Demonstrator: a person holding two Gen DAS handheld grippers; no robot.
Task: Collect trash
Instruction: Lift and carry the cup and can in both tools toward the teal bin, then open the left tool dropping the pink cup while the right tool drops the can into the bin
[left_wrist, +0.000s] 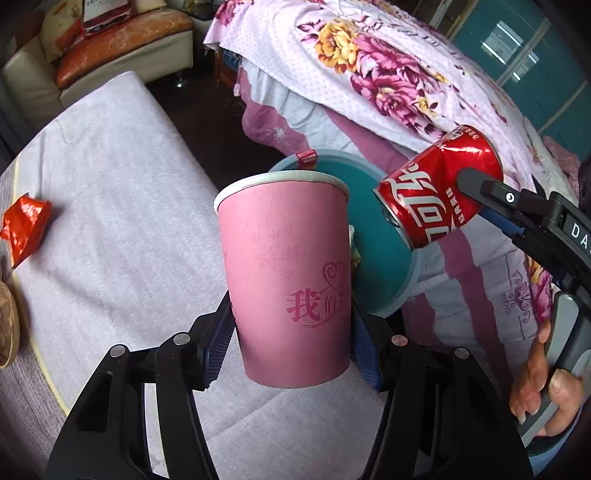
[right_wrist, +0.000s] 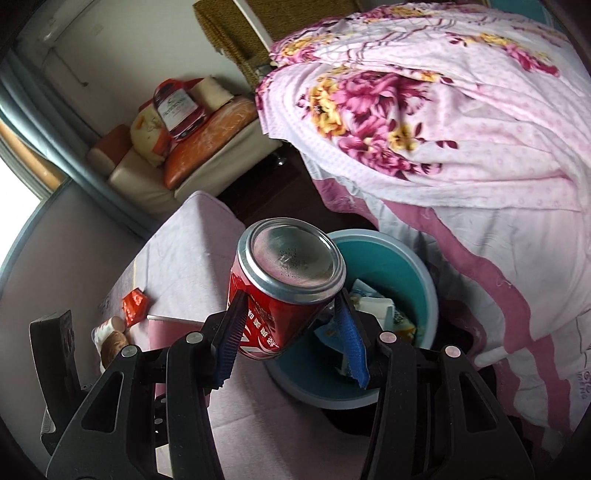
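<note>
Floral-covered bed (right_wrist: 424, 122), cream sofa (right_wrist: 155, 177)

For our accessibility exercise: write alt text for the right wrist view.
The right claw grips a red cola can, bottom end toward the camera, above a teal bin holding wrappers. A floral quilt lies behind.

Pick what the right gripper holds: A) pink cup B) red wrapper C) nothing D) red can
D: the right gripper is shut on the red can above the teal bin, while the pink cup sits in the left gripper and the red wrapper lies on the table.
</note>
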